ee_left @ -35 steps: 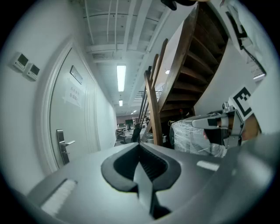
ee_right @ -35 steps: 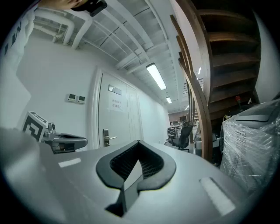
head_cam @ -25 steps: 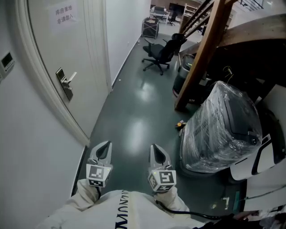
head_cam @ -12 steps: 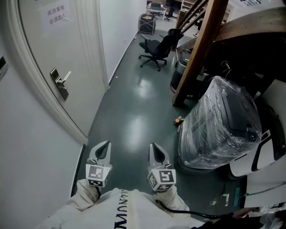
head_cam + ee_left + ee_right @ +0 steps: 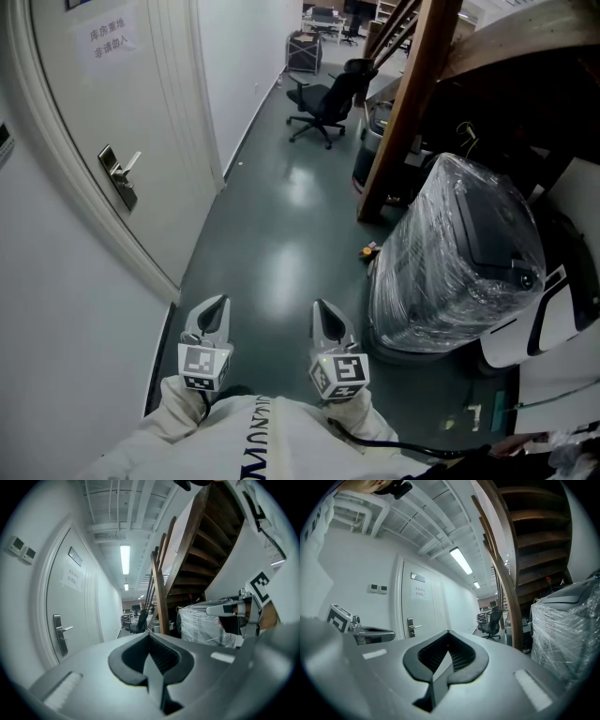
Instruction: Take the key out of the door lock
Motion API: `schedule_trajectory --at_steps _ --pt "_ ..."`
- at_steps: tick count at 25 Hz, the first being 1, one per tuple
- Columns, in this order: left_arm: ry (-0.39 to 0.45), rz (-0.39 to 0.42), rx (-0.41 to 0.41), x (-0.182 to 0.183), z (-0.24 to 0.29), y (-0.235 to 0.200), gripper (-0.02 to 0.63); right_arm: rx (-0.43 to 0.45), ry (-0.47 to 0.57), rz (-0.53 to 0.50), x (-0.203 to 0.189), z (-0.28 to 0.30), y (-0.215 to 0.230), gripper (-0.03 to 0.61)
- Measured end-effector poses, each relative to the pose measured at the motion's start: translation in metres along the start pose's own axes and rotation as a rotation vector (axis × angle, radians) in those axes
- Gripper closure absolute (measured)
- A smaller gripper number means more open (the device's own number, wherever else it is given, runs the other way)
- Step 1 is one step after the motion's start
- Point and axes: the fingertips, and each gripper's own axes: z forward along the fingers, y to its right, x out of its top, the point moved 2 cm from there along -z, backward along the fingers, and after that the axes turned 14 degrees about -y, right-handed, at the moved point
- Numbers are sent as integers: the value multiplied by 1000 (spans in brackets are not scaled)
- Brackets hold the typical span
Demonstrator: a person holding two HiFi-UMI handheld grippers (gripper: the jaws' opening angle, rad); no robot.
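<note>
**Both tongs closed, well away from the door lock**

The left tongs (image 5: 217, 305) and right tongs (image 5: 322, 309) are each pressed together, pinching nothing, side by side and well apart from the door lock (image 5: 118, 178). Any key there is too small to make out.

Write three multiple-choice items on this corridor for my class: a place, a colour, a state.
1. The door lock is: A) at the head view's left B) at its right C) under the stairs.
2. The office chair is: A) red B) black C) white.
3. The right gripper is: A) wide open B) shut on a key C) shut, empty.
Answers: A, it sits left of centre in that view; B, seat and back look black; C, its fingers meet with nothing between.
</note>
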Motion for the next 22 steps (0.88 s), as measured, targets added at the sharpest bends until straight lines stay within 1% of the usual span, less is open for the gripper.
schedule_trajectory --at_steps 6,9,15,22 --pt "-7 13 -16 -4 2 17 614 -4 -1 22 -7 -6 11 577" --pt "-2 16 0 -7 4 11 614 1 3 20 -6 -3 10 577" --pt "-26 2 -15 -10 16 3 614 0 -22 28 -11 14 12 577" --pt "-31 0 -44 -7 61 -24 614 -32 -40 20 -3 55 19 577"
